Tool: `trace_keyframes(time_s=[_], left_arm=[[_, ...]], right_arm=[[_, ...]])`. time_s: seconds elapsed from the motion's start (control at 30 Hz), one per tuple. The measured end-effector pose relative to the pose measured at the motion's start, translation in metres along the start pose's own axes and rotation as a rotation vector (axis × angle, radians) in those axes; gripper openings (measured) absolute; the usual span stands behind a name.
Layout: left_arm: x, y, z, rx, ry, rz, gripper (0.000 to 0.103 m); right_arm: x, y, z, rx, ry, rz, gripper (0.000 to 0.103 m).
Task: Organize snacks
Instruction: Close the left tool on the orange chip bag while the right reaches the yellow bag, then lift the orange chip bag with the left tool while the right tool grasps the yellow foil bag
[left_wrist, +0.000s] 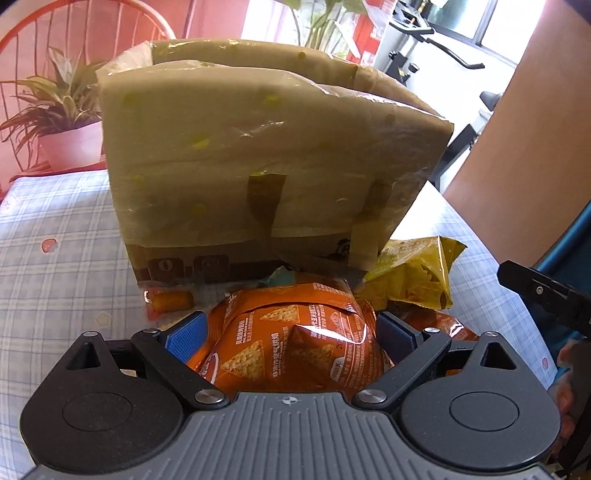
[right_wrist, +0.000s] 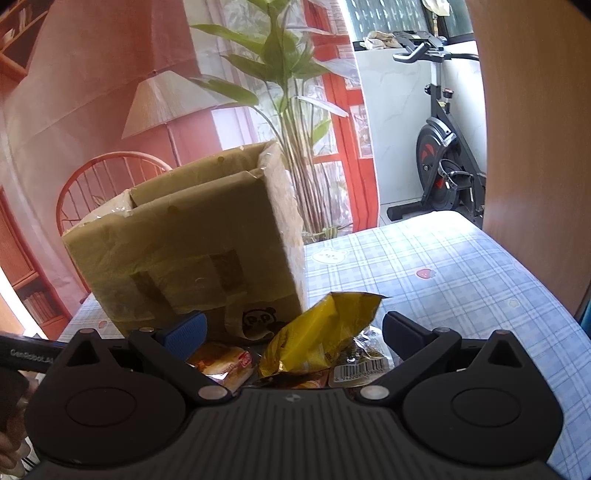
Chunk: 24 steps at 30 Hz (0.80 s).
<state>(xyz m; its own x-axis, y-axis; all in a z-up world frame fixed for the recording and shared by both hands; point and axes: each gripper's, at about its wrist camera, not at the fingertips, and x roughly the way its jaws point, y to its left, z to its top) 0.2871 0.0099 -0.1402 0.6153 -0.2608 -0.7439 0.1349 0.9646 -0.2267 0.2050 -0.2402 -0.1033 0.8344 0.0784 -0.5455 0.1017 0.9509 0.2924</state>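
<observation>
Taped box (left_wrist: 258, 155) blocks fwd; yellow bag (left_wrist: 417, 273) rt of orange bag (left_wrist: 295, 343).

I am working in a home's living and dining room: a checked tablecloth (right_wrist: 424, 273) with cartoon prints is covering the table, a red spindle-back chair (right_wrist: 107, 173) is standing behind it, and a floor lamp (right_wrist: 166, 107), potted plants (left_wrist: 55, 110) and an exercise bike (right_wrist: 443, 147) are filling the room.

Box interior (left_wrist: 258, 62) hidden, barcoded packet (right_wrist: 360, 363) mostly covered, print unreadable
</observation>
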Motion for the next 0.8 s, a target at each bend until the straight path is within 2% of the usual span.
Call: trace_keyframes(time_s=[0.13, 0.3, 0.6, 0.8], left_arm=[[0.0, 0.008, -0.003, -0.044, -0.016, -0.024, 0.09], [-0.006, 0.003, -0.005, 0.01, -0.044, -0.002, 0.083], [-0.036, 0.005, 0.001, 0.008, -0.146, -0.006, 0.081], [-0.06, 0.001, -0.001, 0.014, -0.238, 0.038, 0.081]], right_arm=[[0.0, -0.008, -0.002, 0.023, 0.009, -0.022, 0.103], [0.001, -0.012, -0.003, 0.041, 0.018, -0.046, 0.103], [0.001, -0.011, -0.002, 0.049, 0.021, -0.058, 0.103], [0.006, -0.004, -0.008, 0.029, 0.054, -0.034, 0.103]])
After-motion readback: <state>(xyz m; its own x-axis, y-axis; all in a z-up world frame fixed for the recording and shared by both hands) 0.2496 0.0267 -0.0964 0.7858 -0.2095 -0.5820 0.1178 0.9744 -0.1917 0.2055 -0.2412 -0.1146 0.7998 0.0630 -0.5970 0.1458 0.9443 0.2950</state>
